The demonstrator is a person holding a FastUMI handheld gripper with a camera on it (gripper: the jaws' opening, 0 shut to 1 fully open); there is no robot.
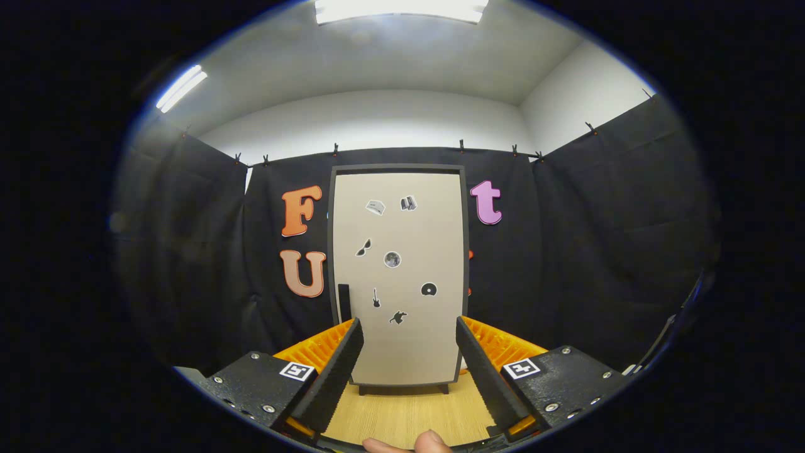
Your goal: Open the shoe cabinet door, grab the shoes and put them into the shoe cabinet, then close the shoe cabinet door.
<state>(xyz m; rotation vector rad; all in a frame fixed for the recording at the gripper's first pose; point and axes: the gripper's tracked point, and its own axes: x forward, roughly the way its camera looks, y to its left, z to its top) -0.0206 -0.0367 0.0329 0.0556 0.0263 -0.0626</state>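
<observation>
Gripper view: your gripper (409,365) is spread wide and empty, facing the closed cabinet door (399,277); the thin handle (344,302) at its left edge may slip out.

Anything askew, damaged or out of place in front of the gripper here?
Nothing stands out. The shoe cabinet stands upright on the wooden floor, its door shut and stickers intact. The gripper is open, well short of it, holding nothing.

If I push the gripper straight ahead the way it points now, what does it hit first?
Most likely the shut shoe cabinet door, which stands upright dead ahead beyond the open gripper, with nothing between its fingers. Bare wooden floor lies in between; depth is hard to judge, so the gap is uncertain.
</observation>
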